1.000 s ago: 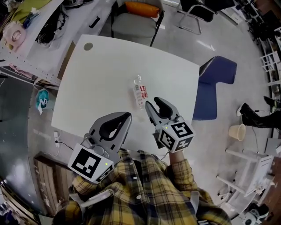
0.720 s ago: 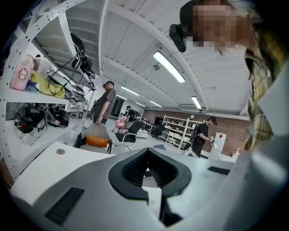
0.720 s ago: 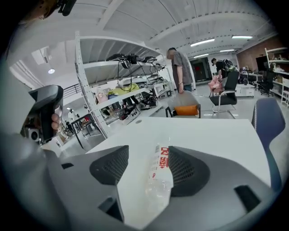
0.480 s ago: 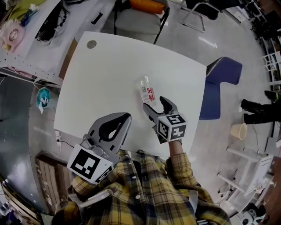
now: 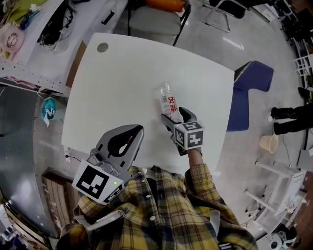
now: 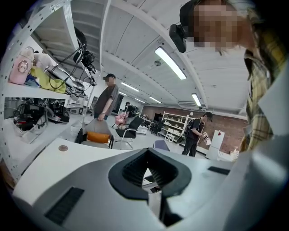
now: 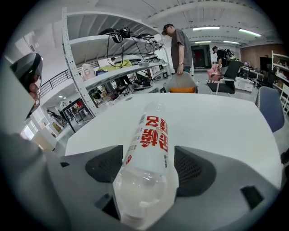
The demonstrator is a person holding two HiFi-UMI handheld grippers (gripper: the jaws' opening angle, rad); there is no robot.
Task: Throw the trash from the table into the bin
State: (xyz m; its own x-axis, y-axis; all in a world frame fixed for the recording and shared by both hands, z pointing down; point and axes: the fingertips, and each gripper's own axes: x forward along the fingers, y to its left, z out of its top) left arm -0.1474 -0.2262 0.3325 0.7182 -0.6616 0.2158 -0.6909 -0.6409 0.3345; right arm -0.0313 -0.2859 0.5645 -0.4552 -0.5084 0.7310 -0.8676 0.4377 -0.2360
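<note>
A clear plastic bottle (image 5: pixel 167 102) with a white label and red print lies on the white table (image 5: pixel 122 73). My right gripper (image 5: pixel 175 116) is lowered over its near end. In the right gripper view the bottle (image 7: pixel 151 144) lies lengthwise between the jaws of the right gripper (image 7: pixel 149 155). They are opening, and a gap shows on each side of the bottle. My left gripper (image 5: pixel 138 129) hovers at the table's near edge, tips together and nothing between them. In its own view the left gripper (image 6: pixel 148 153) is shut and empty.
A blue chair (image 5: pixel 249 88) stands to the right of the table. A beige cup-shaped container (image 5: pixel 267 144) sits on the floor further right. A chair with an orange cushion (image 5: pixel 164 5) is at the far side. Cluttered shelves (image 5: pixel 29 29) run along the left.
My right gripper has come down onto the table round the bottle's near end, and its jaws have spread wider. The left gripper has barely shifted.
</note>
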